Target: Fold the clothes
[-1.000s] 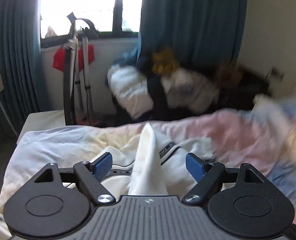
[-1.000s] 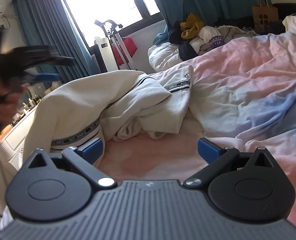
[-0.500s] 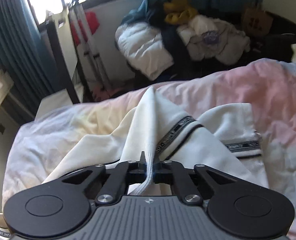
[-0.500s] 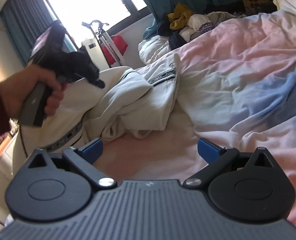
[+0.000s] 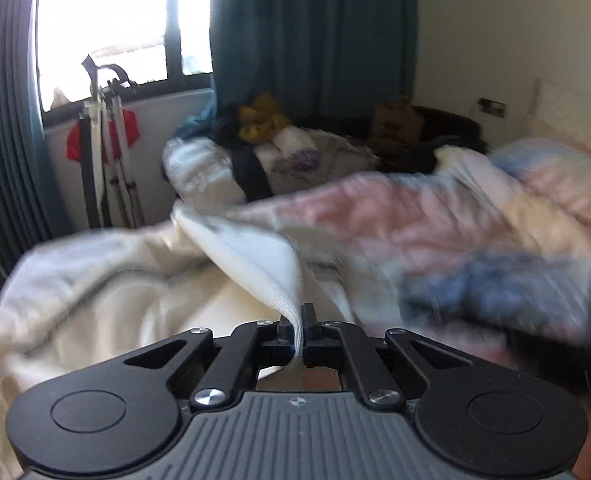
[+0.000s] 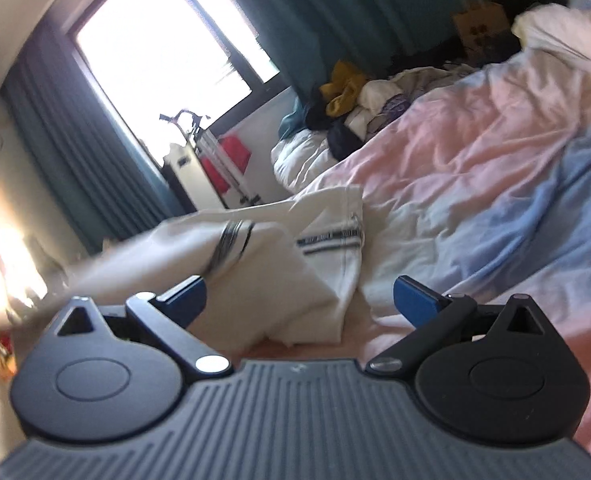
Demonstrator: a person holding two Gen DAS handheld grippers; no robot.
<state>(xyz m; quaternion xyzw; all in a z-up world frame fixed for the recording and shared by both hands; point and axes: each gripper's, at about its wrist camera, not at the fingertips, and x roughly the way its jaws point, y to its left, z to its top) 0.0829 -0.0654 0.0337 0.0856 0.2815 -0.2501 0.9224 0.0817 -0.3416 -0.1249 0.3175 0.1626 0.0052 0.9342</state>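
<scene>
We're barely started; left gripper (image 5: 298,326) is pinching the cream garment (image 5: 255,264) (no neat fold showing), right gripper (image 6: 299,294) spread wide and holding nothing.

The bed (image 6: 475,168) carries a rumpled duvet cover in pink, pale blue and white. A cream garment (image 6: 319,264) with dark striped trim lies crumpled directly on it toward 9 o'clock in the right wrist view, partly lifted off the cover.
</scene>
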